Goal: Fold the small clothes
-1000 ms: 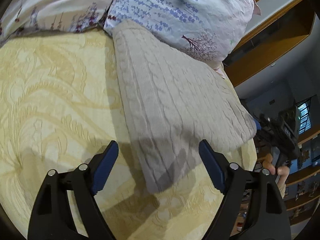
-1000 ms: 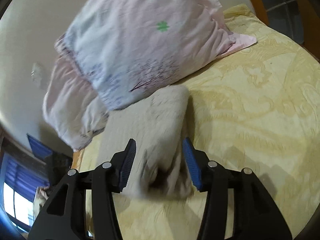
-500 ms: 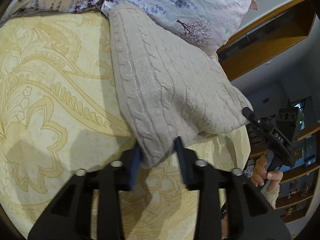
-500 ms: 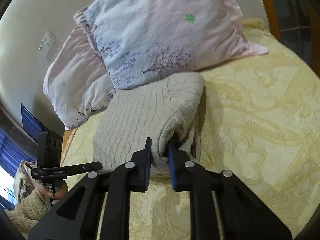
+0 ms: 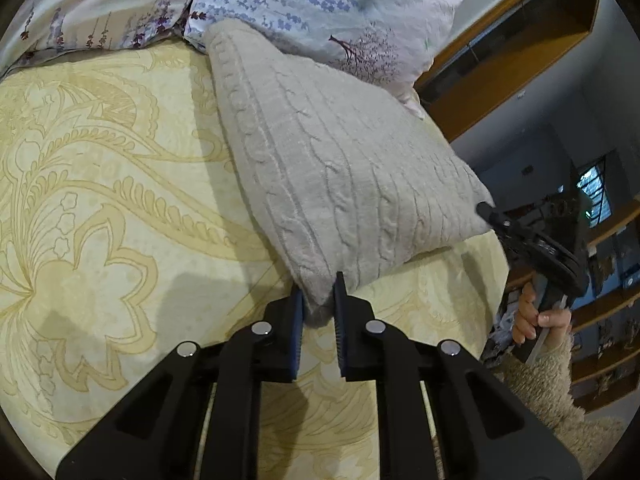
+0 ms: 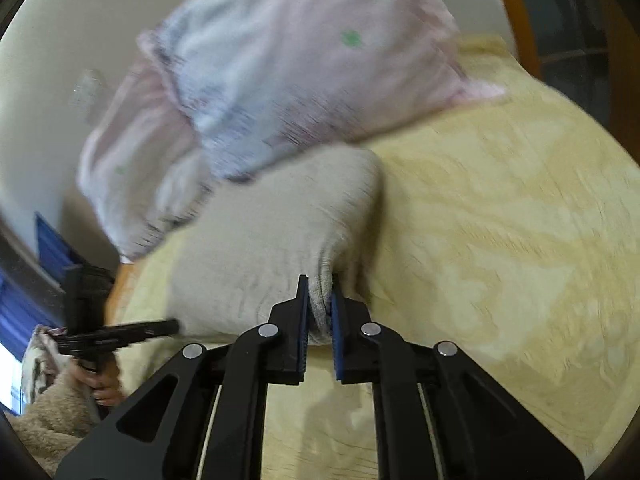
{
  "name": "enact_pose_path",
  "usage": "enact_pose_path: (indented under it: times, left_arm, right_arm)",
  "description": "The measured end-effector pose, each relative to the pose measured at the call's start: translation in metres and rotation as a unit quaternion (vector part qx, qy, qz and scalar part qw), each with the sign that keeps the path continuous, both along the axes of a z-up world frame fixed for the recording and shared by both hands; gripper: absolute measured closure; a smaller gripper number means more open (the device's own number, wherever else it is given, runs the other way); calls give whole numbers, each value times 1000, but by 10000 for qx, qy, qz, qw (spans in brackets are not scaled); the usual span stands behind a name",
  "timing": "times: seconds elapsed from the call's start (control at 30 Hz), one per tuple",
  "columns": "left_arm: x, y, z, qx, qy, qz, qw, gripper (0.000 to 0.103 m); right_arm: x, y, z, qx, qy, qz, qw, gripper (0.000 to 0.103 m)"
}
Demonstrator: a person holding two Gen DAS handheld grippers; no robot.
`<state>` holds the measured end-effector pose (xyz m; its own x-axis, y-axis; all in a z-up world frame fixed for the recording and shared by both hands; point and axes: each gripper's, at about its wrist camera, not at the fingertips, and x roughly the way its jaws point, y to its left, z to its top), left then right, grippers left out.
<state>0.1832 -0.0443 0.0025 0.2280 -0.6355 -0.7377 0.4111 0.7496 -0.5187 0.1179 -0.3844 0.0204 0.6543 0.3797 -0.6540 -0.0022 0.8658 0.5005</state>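
Left gripper: jaws have just been closing and now pinch the near left corner of the beige knit garment, which lies ahead on the yellow bedspread. Its long axis runs away from the claw to the floral pillows. Right gripper: clamped on the opposite near corner. Each hand is nearest its own corner.

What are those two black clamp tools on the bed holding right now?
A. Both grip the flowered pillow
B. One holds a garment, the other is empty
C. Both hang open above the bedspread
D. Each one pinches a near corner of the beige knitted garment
D: the left gripper and the right gripper each have their jaws closed on a corner of the beige knitted garment.
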Motion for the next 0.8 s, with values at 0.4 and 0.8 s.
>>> enact_pose_path:
  times: [0.4, 0.8]
  left_arm:
    - [-9, 2, 16, 427, -458, 8, 9980, 44]
    - [30, -36, 46, 1921, -1424, 1188, 9637, 20]
  right_arm:
    - [14, -16, -1, 406, 500, -178, 9978, 38]
    - [116, -27, -18, 1036, 1080, -544, 9872, 38]
